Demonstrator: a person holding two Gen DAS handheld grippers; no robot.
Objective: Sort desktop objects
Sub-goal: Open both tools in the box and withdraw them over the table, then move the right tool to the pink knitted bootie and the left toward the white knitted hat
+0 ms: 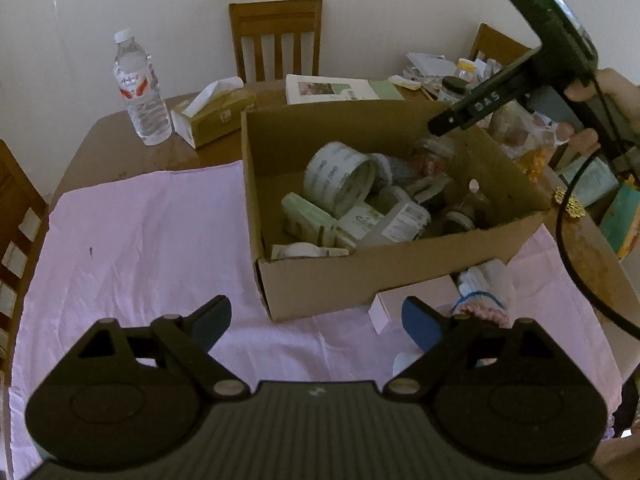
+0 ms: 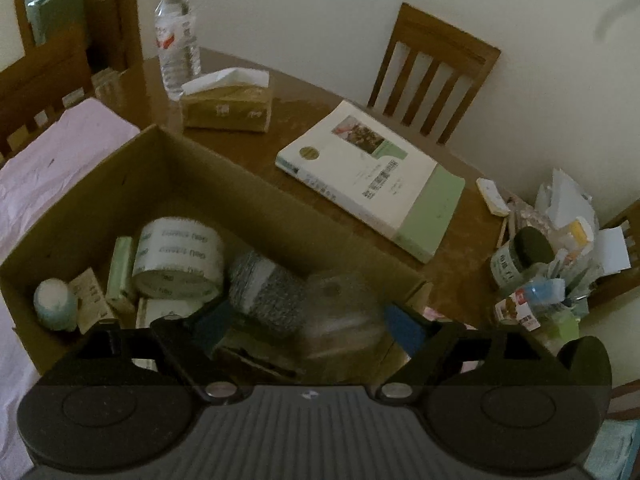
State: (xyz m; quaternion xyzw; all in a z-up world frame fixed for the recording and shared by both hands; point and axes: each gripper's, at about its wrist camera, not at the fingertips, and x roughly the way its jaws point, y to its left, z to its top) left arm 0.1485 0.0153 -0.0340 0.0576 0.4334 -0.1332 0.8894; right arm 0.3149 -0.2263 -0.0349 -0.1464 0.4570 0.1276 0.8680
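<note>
Hovering over the cardboard box [image 2: 208,184] with your right gripper [image 2: 308,322], you've got its jaws spread wide, and a blurry, see-through jar-like thing [image 2: 340,316] sits between the blue pads [image 2: 402,328] without either pad pressing on it. It's smeared, so I can't tell exactly what it is or whether it's touching the stuff under it.

Inside the box you can see a fat roll of printed tape [image 2: 178,258] leaning on its side, a grey knitted roll [image 2: 268,288] just beside it, a pale green packet [image 2: 120,268] against the left wall, and a small white ball-shaped item [image 2: 54,304] in the near-left corner.

Your left gripper [image 1: 316,322] is wide open too, with nothing between its fingers, hanging above the pink cloth [image 1: 132,248] in front of the box's near corner. Near its right pad sit a small white carton [image 1: 416,300] and something with a pink crocheted rim [image 1: 486,312], both outside the box on the cloth.

Past the box on the wooden table [image 2: 304,116]: 1 water bottle [image 2: 178,36] standing upright, a tissue box [image 2: 226,106] beside it, a book [image 2: 372,176] lying flat, and a heap of jars and papers [image 2: 556,248] on the right. 2 chairs are pushed against the far wall.
</note>
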